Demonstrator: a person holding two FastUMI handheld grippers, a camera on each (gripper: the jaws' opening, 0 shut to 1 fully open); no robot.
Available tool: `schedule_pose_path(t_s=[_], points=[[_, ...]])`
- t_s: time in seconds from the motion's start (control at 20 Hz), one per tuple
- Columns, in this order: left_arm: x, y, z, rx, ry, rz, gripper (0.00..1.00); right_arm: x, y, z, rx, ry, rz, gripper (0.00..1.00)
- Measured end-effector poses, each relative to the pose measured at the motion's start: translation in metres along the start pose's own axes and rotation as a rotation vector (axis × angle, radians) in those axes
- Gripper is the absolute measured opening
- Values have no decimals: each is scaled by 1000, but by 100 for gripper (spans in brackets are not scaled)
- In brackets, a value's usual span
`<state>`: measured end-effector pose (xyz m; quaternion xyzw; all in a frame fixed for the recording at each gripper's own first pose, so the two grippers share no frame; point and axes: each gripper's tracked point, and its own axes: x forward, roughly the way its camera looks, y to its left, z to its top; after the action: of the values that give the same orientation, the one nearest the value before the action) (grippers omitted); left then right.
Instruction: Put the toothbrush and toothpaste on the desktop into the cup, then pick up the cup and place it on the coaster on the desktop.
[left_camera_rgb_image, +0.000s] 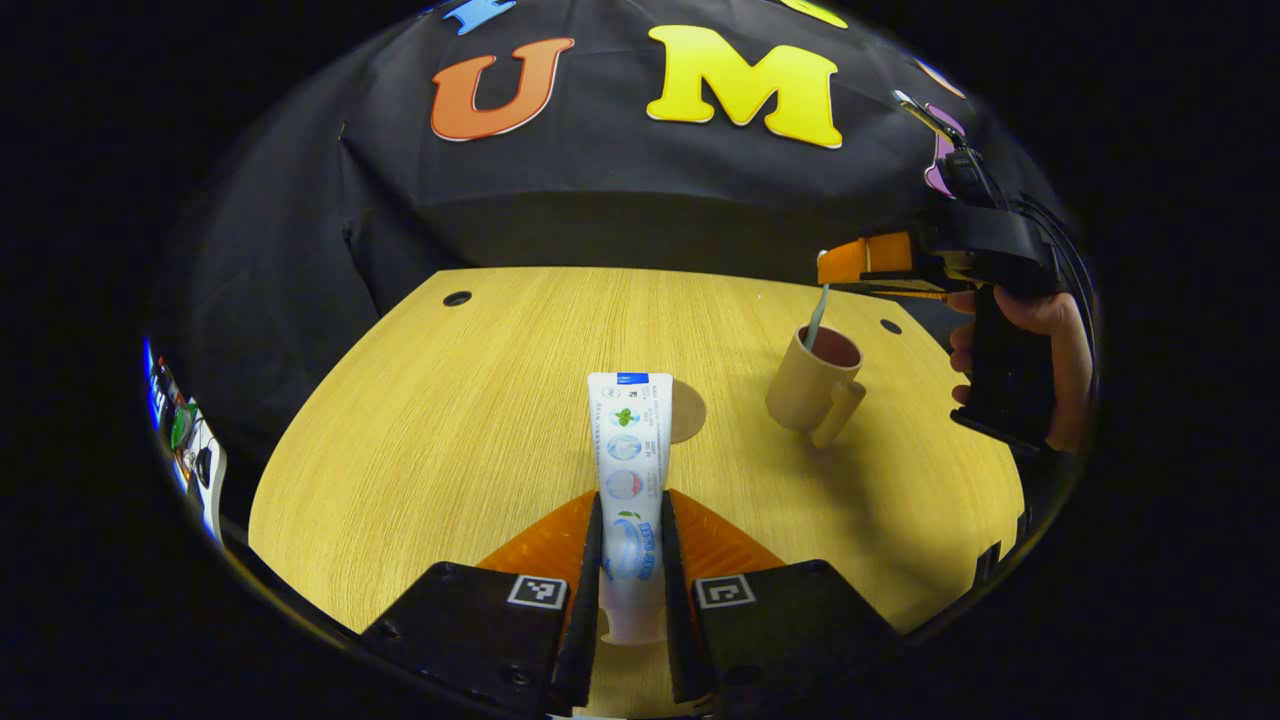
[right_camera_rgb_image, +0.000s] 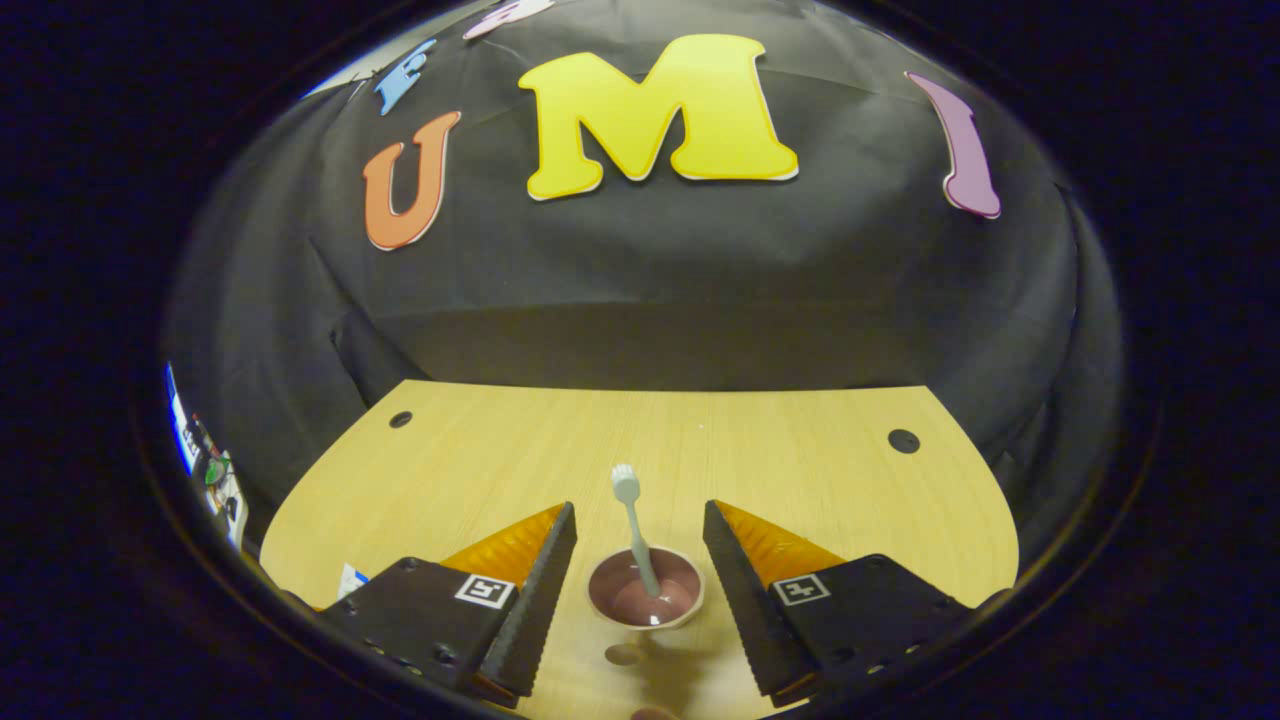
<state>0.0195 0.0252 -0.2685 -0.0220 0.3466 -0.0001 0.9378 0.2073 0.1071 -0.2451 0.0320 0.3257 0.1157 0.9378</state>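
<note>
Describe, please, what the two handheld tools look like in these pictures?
Each tool has a black body bearing two square black-and-white markers, one behind each finger, seen on the left tool and the right tool. The fingers are wedge-shaped with ribbed inner faces. In the left gripper view, the right tool shows a black pistol-style handle held by a hand, with black cables trailing off its rear.

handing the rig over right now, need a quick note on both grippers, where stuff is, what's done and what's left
Left gripper: shut on the toothpaste tube, which lies flat on the desk.
Right gripper: open, above the cup, holding nothing.
Toothbrush: in the cup, head up.
Coaster: beside the tube's far end, nothing on it; the cup stands off it.
Done: toothbrush in.
Left: lift the tube into the cup, then move the cup onto the coaster.
</note>
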Motion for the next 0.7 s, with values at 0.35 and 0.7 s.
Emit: schedule_pose_path(t_s=[0.35,0.7], points=[[14,-35,63,36,-195,-66,32,-54,-46,0,22,-28,-62,82],[50,-114,139,67,-427,-219,32,-109,-115,-23,25,-7,-149,83]])
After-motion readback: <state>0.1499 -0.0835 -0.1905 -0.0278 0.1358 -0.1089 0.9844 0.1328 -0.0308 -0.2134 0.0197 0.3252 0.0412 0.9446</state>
